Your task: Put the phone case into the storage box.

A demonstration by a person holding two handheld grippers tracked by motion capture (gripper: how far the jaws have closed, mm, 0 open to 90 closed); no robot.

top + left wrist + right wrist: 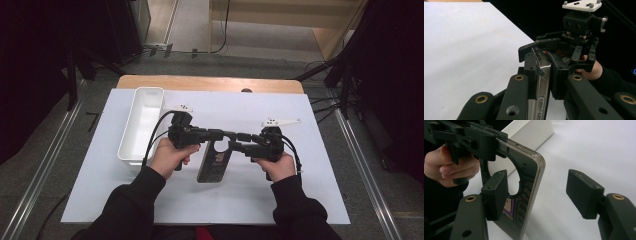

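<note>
A person in dark sleeves is working two hand-held grippers over a white sheet (280, 195) covering a wooden counter (210, 83), with a smartphone in a clear case (215, 161) lifted between the tools at the middle of the sheet. The left gripper (226, 134) is clenching the phone's top edge between its fingers (531, 65), pads pressing on both faces, so the handset is hanging with its dark camera cut-out and patterned back (522, 195) turned toward the right gripper's camera. The right gripper (239, 146) is reaching in from the opposite side, its fingers (584, 192) standing partly apart around the phone: one pad is lying against the back of the case, while the other is standing clear of the phone, with bare sheet showing in the gap, so this tool is gripping nothing. In the high view the phone's lower end is pointing toward the person, just below the two meeting grippers. A long white plastic bin (142, 125) is sitting on the sheet just beside the left hand (172, 155), apart from the phone.
</note>
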